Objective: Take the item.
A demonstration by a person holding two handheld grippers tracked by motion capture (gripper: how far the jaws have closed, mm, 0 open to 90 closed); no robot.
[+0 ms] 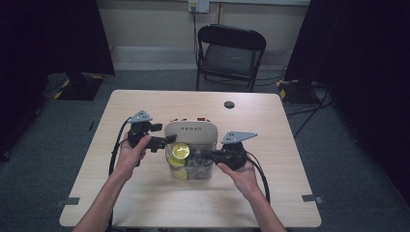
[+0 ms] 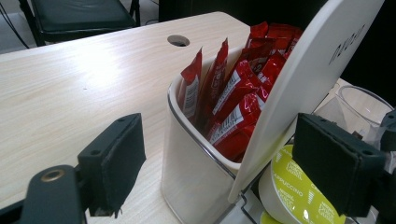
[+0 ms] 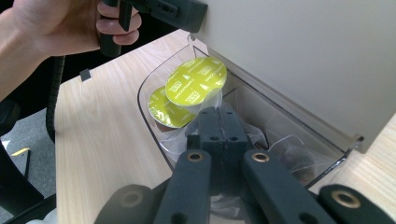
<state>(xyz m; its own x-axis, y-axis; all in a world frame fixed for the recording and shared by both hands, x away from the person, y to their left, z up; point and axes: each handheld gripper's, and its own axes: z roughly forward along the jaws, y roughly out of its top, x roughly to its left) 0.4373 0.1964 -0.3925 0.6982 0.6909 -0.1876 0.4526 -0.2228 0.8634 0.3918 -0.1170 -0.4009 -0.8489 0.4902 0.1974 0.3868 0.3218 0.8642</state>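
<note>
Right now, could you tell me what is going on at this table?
A person works a two-part organizer with two handheld grippers. The left gripper, open, straddles the cream lid beside the compartment of red sachets. The right gripper, shut, holds a green-topped capsule above the clear tray, where another lies.

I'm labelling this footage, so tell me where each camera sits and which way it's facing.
High view: above the near table edge, looking forward and down; both forearms, left claw, right claw.
Left gripper view: on the left claw, facing the white box of red sachets; open jaws.
Right gripper view: on the right claw, facing the clear bin; closed jaws, the other hand.
Shared: all three show a green capsule.
</note>
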